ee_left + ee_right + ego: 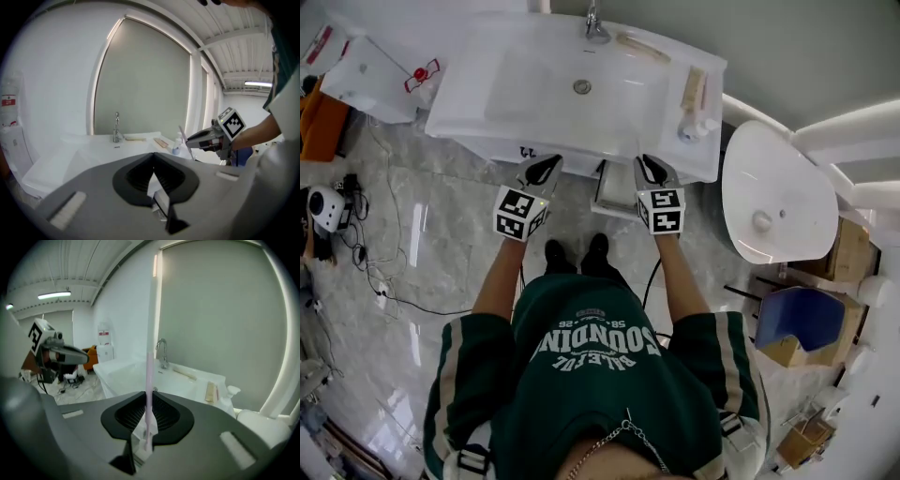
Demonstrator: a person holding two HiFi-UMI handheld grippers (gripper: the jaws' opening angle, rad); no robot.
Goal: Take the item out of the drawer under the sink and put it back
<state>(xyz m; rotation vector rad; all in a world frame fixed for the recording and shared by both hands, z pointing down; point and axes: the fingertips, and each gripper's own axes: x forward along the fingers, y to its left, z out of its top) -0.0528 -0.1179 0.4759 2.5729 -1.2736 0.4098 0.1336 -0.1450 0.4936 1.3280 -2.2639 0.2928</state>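
Jaws of the right gripper (149, 397) are clamped on a thin pale pink stick (151, 348). It stands upright from the pads and runs up the middle of the right gripper view to near the top edge (it may be a toothbrush handle, but its upper end is too washed out to tell). The left gripper (153, 161) is closed on nothing, its dark pads meeting in the lower centre of its own view. At the right of that view the other gripper shows with the stick rising from its tip.

In the head view both tools sit side by side at mid-frame, the left gripper (546, 169) and the right gripper (649, 169) pointing at the front edge of the white sink (487, 103). Between them, under that edge, a white drawer (614, 192) juts out over the marble floor (422, 244). A tap (596, 23) stands at the top centre, and a white toilet (773, 192) sits at the right.
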